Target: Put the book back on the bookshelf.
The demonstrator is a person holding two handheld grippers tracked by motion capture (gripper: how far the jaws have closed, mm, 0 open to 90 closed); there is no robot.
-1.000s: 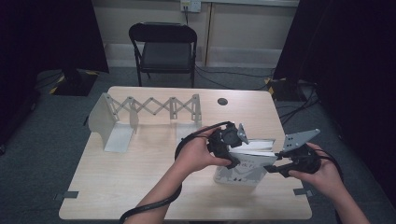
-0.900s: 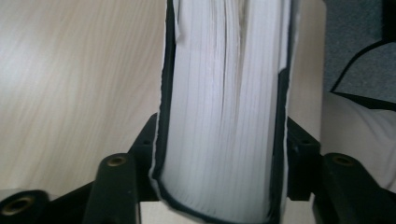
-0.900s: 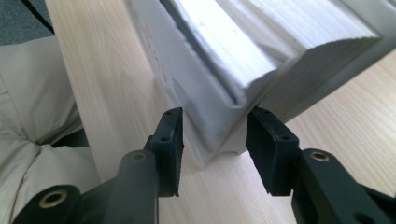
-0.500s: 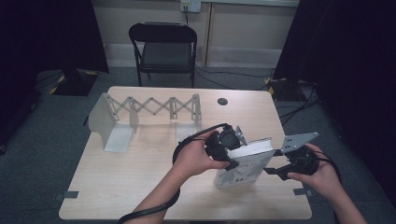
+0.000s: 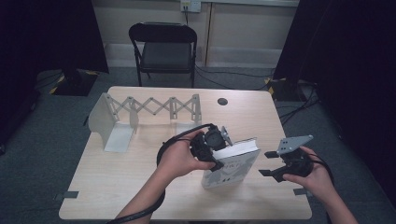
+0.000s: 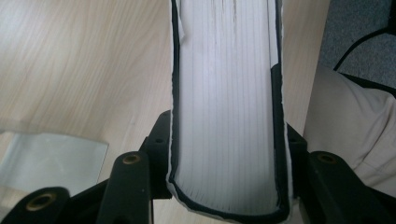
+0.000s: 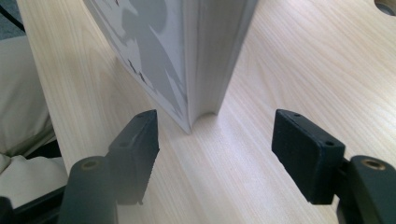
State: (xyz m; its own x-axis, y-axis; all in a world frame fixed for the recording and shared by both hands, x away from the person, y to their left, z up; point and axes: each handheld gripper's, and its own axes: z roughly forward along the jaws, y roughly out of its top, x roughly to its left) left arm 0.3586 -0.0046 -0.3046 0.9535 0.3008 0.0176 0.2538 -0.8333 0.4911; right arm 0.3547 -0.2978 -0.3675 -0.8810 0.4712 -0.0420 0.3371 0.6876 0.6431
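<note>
The left claw (image 5: 215, 150) pinches the book (image 5: 232, 165) across its page block, standing it on edge near the front right part of the bench (image 5: 116, 186). The right claw (image 5: 267, 163), its jaws having just been opening, sits spread and empty just beside the book. This looks like the carrying step: next the book likely wants a steady, upright move toward the expanding rack (image 5: 149, 109) at the back left. The cover's print is too blurred to read.

Overhead and close views share book (image 5: 231, 164)
</note>
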